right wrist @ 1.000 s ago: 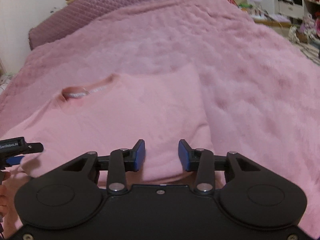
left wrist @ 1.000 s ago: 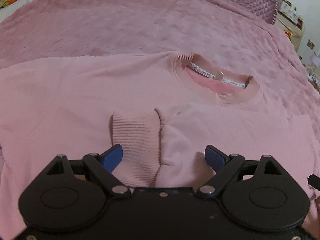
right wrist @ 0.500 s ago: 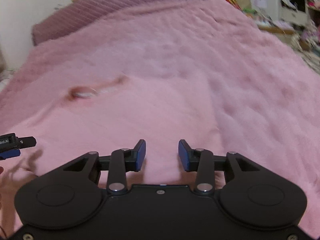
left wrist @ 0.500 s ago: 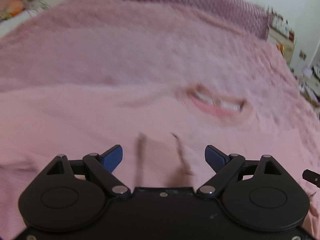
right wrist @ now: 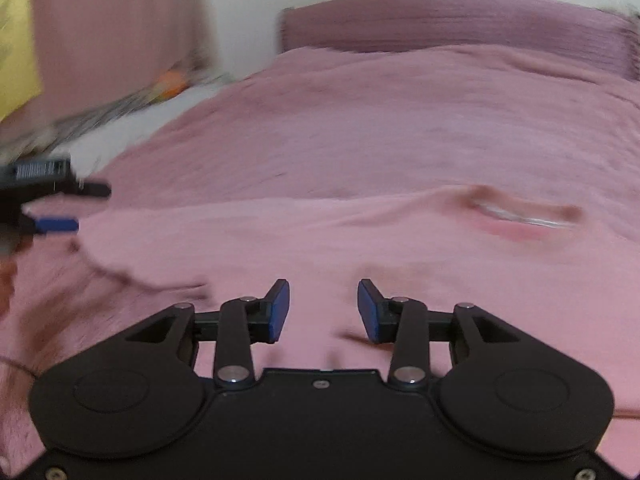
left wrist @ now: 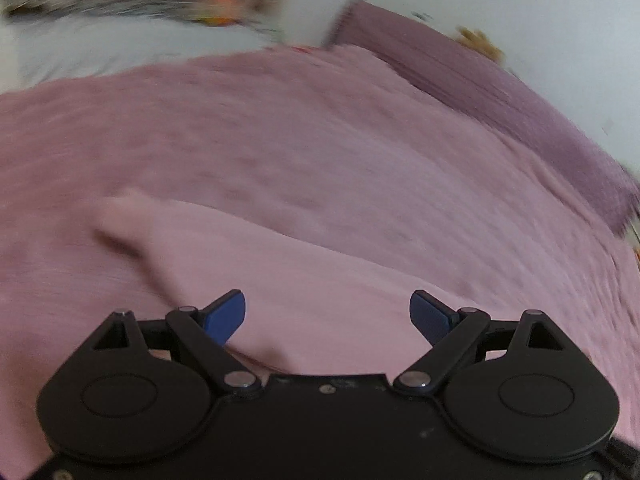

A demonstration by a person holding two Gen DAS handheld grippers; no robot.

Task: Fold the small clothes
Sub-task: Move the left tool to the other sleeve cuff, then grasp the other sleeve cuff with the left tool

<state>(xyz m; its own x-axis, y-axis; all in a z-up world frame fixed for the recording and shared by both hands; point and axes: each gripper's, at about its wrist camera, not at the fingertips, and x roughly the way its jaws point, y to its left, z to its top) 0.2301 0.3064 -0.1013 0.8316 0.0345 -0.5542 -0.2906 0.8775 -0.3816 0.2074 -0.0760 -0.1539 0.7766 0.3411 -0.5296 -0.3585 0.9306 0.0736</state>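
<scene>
A pink sweatshirt [right wrist: 320, 240] lies flat on the pink bed cover; its ribbed collar [right wrist: 524, 216] shows at the right of the right wrist view. In the left wrist view the sweatshirt's left part [left wrist: 300, 280] lies just ahead, blurred. My left gripper [left wrist: 327, 314] is open and empty, low over the cloth; it also shows at the left edge of the right wrist view [right wrist: 52, 216]. My right gripper [right wrist: 323, 310] is open and empty, just above the sweatshirt's lower middle.
The pink fuzzy bed cover [right wrist: 400, 120] stretches away to a purple headboard cushion [right wrist: 460, 20]. White bedding and clutter [right wrist: 120, 120] lie off the bed's left side. A wall and curtain stand behind.
Both grippers have swung left across the sweatshirt; the collar slid from centre to the right. The folded-in sleeve cuff has left the left wrist view. Both stay open.
</scene>
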